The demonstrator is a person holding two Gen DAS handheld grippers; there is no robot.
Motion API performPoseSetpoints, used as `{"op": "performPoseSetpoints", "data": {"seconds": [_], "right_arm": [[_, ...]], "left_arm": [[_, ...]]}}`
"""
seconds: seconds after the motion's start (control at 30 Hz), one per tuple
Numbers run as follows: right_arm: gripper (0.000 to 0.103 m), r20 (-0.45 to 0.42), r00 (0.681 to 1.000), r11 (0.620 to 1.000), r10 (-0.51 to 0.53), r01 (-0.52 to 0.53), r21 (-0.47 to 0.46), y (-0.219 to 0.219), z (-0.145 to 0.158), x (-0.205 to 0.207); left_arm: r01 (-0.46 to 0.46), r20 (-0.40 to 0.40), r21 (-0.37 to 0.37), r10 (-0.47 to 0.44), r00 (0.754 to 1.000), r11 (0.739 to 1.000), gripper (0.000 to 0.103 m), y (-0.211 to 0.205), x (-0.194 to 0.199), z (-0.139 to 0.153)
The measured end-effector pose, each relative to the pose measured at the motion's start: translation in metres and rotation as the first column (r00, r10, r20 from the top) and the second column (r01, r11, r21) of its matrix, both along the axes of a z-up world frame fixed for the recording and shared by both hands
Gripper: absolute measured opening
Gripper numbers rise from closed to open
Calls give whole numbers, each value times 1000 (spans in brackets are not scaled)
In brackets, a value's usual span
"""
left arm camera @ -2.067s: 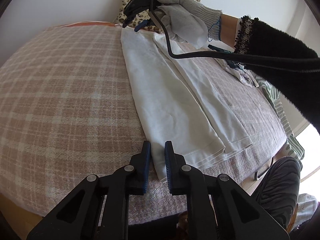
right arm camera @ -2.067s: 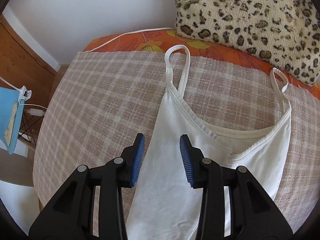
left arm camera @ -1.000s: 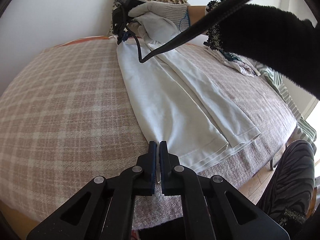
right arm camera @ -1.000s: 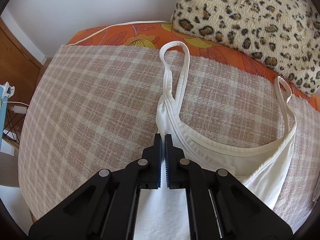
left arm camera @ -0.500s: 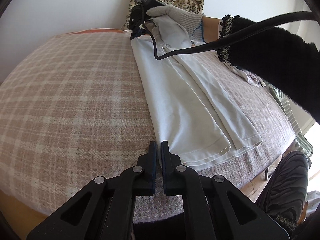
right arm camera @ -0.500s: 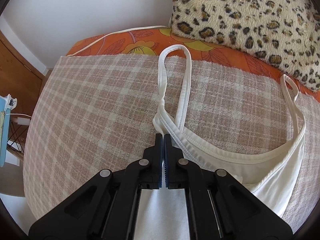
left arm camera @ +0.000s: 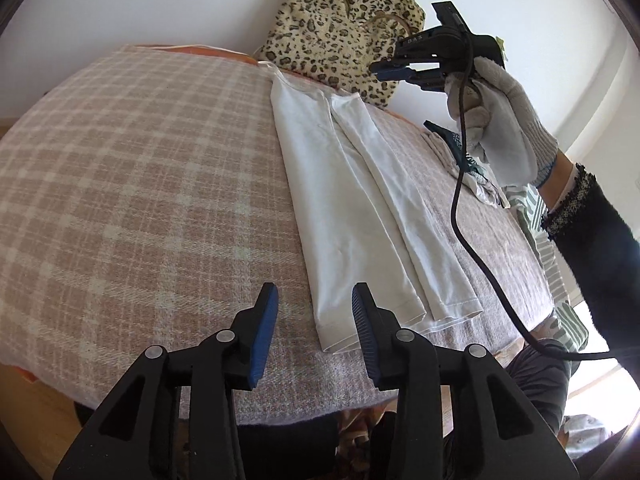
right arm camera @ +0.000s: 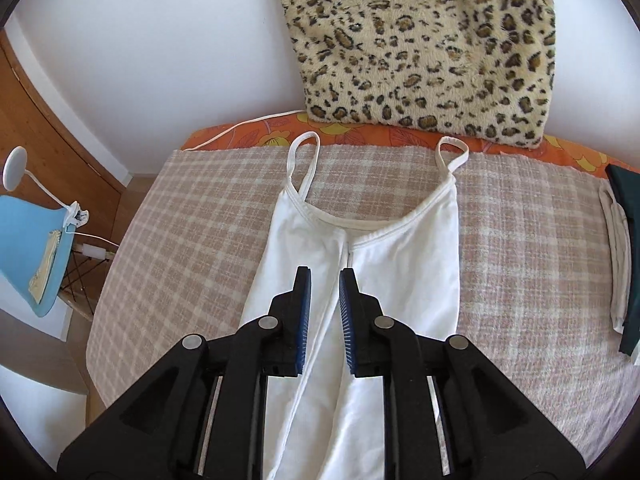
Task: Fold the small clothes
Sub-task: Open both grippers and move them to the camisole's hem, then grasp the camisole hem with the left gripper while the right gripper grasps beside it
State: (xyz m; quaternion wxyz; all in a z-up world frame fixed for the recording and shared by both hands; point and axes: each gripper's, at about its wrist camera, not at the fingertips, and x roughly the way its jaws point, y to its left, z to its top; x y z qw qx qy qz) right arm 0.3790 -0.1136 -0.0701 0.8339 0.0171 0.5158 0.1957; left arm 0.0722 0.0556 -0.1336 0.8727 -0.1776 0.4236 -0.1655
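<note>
The white camisole (right arm camera: pixel 360 264) lies flat on the bed's checked blanket (left arm camera: pixel 140 168), with both long sides folded in to the middle, so it makes a narrow strip. Its two straps point to the leopard pillow (right arm camera: pixel 432 40). The left tongs (left arm camera: pixel 315 312) are released and hang above the hem corner, holding nothing. The right tongs (right arm camera: pixel 324 292) are also released, lifted above the middle of the camisole near the neckline. A few other clothes (right arm camera: pixel 620 256) lie to the right.

The top (right arm camera: pixel 360 264) is plain white. The blanket (right arm camera: pixel 192 216) is pink-and-cream plaid. At 12 o'clock the cushion (right arm camera: pixel 432 48) is leopard-spotted tan. At 9 o'clock the chair (right arm camera: pixel 24 248) is light blue.
</note>
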Motion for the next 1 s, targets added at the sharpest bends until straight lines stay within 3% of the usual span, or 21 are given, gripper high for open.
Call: {"op": "performPoseSetpoints", "data": {"seconds": [0.13,0.27,0.43,0.63,0.77,0.9,1.0], "right_arm": [[19,-20,999,999,-28,28,22,-52,-1,-68],[19,-51,998,999,-49,49,0,-77,-11,-131],[20,-131,990,997,-56,63,46,-95,-34,-186],[31,-180,983,996,-40,53,72,-97,-55,-215],[31,-219,975,994,-17,40,103,-97,-62,-227],[31,-293,956,984,22,31,175,-100,-73,-238],[31,-291,956,977,27,36,211,-106,-76,-242]], "left_arm": [[64,-87,-98,-72,994,993,46,-6,10,-2],[136,-131,-39,-140,981,990,46,-19,25,-2],[144,-160,-7,-143,977,990,46,-19,40,-4],[159,-198,23,-151,969,987,46,-23,47,-19],[192,-155,96,-176,972,977,46,-31,38,-17],[192,-142,82,-180,973,978,46,-32,34,-17],[185,-160,41,-176,971,982,44,-32,35,-18]]}}
